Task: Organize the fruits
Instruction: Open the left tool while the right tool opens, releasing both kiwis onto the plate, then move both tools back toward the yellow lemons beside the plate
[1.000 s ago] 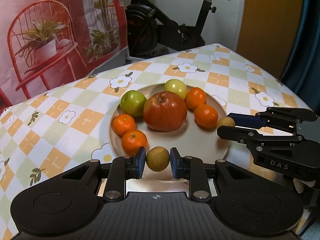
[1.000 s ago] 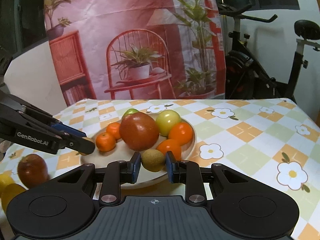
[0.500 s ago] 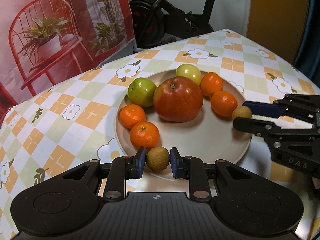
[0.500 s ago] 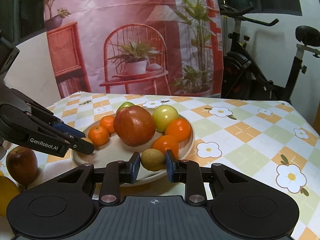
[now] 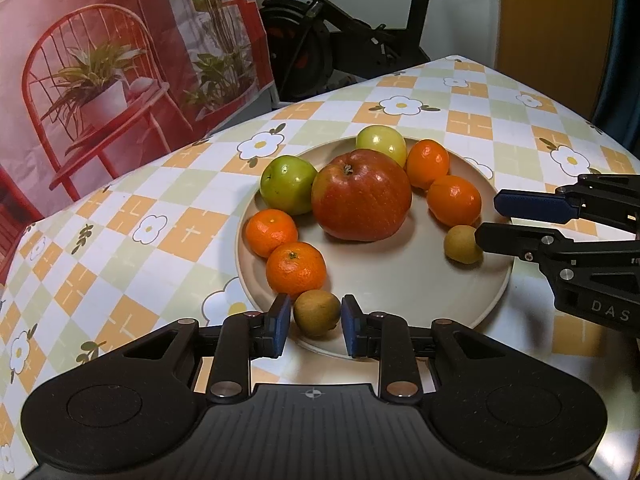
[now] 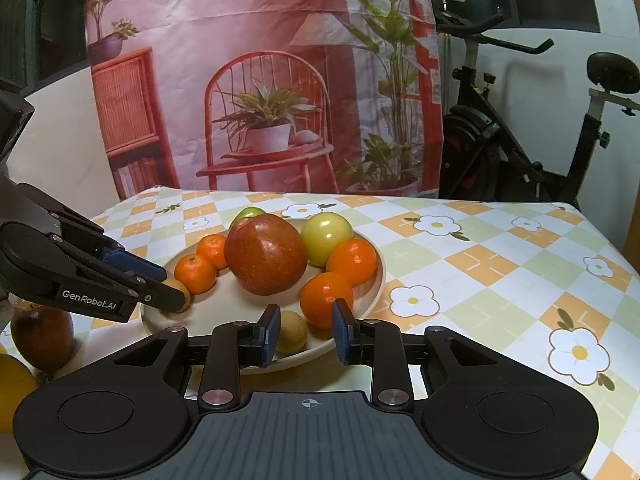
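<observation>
A beige plate (image 5: 400, 280) on the flowered tablecloth holds a big red apple (image 5: 360, 196), two green apples (image 5: 286, 190) and several tangerines (image 5: 296, 270). A small brown fruit (image 5: 316, 314) lies at the plate's near rim between the blue pads of my left gripper (image 5: 314, 316). Its jaws are opening, with a thin gap on each side. A second small brown fruit (image 6: 292, 338) lies on the plate's rim (image 6: 382, 276) inside my right gripper (image 6: 306, 328). Those jaws are opening too, and the right pad stands clear of it. Each gripper shows in the other's view.
Off the plate, a dark red apple (image 6: 42, 334) and a yellow fruit (image 6: 12, 392) lie on the table at the left of the right wrist view. An exercise bike (image 6: 520, 152) and a printed backdrop (image 6: 260, 80) stand behind the table.
Both grippers' pads have parted a little from the brown fruits they were pressing. The left wrist view has tipped down and come nearer the plate.
</observation>
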### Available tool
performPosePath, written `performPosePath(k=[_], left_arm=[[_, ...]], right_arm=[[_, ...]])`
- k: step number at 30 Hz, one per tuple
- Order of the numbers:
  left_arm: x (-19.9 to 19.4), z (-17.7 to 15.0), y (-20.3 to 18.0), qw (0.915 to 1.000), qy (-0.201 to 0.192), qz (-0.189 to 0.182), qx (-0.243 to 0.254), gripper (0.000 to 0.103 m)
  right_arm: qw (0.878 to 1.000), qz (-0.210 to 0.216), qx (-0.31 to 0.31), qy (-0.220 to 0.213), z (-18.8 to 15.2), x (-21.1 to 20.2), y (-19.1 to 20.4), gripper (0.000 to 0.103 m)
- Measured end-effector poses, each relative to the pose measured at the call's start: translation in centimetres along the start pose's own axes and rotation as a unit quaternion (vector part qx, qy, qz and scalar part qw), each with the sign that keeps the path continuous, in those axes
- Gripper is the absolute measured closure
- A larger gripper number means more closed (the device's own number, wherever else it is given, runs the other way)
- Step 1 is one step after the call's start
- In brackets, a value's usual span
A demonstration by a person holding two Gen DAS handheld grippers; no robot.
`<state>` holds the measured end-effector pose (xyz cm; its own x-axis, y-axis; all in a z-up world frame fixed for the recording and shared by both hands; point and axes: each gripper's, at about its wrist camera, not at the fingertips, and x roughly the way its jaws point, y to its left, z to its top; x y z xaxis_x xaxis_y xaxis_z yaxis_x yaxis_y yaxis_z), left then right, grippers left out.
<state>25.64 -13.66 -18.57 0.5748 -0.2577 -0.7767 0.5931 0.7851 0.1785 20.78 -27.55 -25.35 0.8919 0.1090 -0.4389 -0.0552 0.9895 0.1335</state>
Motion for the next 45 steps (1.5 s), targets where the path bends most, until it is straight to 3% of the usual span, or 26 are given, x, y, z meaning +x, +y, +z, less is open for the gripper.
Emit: performPosePath(k=[8,9,10,18,26,45], left_arm=[[-0.3,0.1,-0.2,1.0000,-0.005,0.003,-0.007,0.049],[-0.4,0.1,0.0,0.9999,-0.006,0.003,-0.012,0.048],[-0.5,0.1,0.3,0.9998,-0.008,0.001,-0.019,0.048],[-4.0,-0.2,2.7,0.9966,-0.035,-0.016,-0.073,0.048],[-8.7,-2.6,5.7,0.9890,-0.054,-0.021,-0.136,0.048],[-13.7,-11.3,8.3,0.9738,-0.075,0.007,-0.215,0.047]], right_arm=[[1.000,0.000,0.001,-0.002,0.0,0.0,0.0,0.074],[1.000,-0.003,0.003,-0.004,0.0,-0.1,0.0,0.063],[1.000,-0.009,0.006,-0.003,0.0,-0.1,0.0,0.056],[0.999,-0.002,0.027,-0.023,-0.1,-0.9,-0.7,0.057],[0.999,0.015,0.032,-0.022,0.1,-2.3,0.0,0.057],[0.989,0.136,-0.032,0.047,-0.2,-5.7,10.1,0.052]])
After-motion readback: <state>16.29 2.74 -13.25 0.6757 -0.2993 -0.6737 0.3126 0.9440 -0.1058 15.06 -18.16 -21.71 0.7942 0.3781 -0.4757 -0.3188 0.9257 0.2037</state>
